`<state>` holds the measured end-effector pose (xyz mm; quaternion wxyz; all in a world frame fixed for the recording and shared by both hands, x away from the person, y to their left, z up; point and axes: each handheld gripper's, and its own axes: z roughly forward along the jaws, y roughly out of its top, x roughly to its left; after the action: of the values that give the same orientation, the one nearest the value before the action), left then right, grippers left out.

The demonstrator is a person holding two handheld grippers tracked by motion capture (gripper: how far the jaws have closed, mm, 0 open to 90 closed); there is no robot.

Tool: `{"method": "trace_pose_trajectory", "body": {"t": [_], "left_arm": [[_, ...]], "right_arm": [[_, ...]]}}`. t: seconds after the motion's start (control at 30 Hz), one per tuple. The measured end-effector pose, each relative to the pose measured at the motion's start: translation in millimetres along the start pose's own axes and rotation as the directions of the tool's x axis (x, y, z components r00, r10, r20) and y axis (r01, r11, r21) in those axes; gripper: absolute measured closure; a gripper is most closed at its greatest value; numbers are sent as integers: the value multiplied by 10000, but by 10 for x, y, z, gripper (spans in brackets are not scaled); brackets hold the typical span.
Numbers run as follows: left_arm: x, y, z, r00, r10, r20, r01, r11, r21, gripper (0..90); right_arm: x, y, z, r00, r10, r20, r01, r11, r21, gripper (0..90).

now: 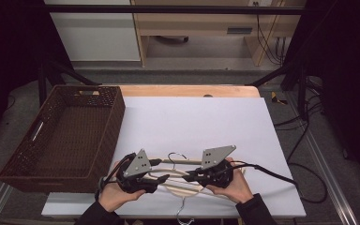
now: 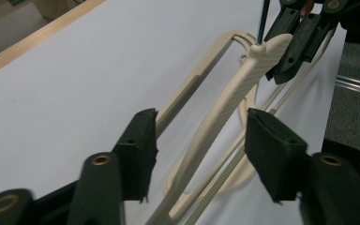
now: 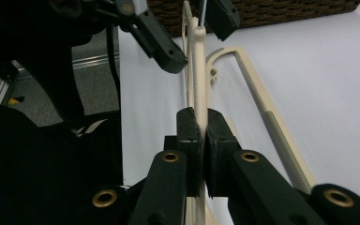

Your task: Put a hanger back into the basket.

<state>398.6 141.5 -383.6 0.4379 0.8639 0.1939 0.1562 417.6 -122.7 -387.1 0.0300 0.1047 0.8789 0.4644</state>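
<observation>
Nearest the person, 2 handheld tongs meet over cream hangers (image 1: 183, 180) on a white sheet. The right gripper (image 3: 200, 136) is clamped on 1 hanger's arm; the left gripper (image 2: 201, 140) straddles the other end, pads apart. The hanger looks light, stiff and slippery, best held mid-arm. Beyond the left gripper sits a brown basket (image 1: 108, 101).
</observation>
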Motion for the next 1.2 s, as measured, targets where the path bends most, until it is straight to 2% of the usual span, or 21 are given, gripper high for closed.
{"method": "trace_pose_trajectory", "body": {"t": [0.27, 0.33, 0.43, 0.53, 0.67, 0.8, 0.97, 1.07, 1.1, 1.17, 1.2], "left_arm": [[4, -12, 22, 9990, 323, 299, -331, 9992, 243, 672], [-18, -14, 39, 9981, 504, 363, -521, 9976, 464, 691], [-19, -18, 39, 9980, 513, 358, -526, 9978, 391, 697], [-38, -8, 22, 9970, 700, 340, -714, 9966, 404, 715], [-42, -1, 13, 9967, 685, 437, -702, 9968, 389, 753], [-50, 8, 13, 9955, 488, 810, -520, 9979, 378, 794], [-83, 14, 28, 9945, 439, 951, -486, 9976, 485, 832], [-129, 22, 38, 9915, 283, 1268, -335, 9987, 390, 857], [-129, 22, 38, 9915, 283, 1268, -335, 9987, 390, 862], [-151, 31, 29, 9922, 252, 1219, -296, 9990, 345, 863], [-152, 35, 11, 9930, 111, 1172, -140, 9996, 239, 864]], "right_arm": [[10, 4, 29, 9997, 7, -225, -6, 10000, 36, 866], [8, 0, 34, 9995, 2, -300, 1, 10000, 93, 866], [4, -2, 30, 9995, 36, -307, -32, 9999, 125, 865], [2, 1, 21, 9995, 87, -313, -83, 9999, 128, 858], [-10, 8, 0, 10000, 46, 86, -47, 10000, 22, 834], [-16, 11, -7, 9979, 227, 612, -229, 9997, 27, 772], [-31, -1, 14, 9954, 357, 890, -368, 9993, 109, 722], [-42, -9, 14, 9921, 432, 1175, -442, 9990, 57, 653], [-42, -9, 14, 9921, 432, 1175, -442, 9990, 57, 653], [-43, -5, 2, 9904, 440, 1312, -428, 9990, -119, 597], [-41, -4, -10, 9890, 530, 1380, -501, 9984, -245, 553]]}}
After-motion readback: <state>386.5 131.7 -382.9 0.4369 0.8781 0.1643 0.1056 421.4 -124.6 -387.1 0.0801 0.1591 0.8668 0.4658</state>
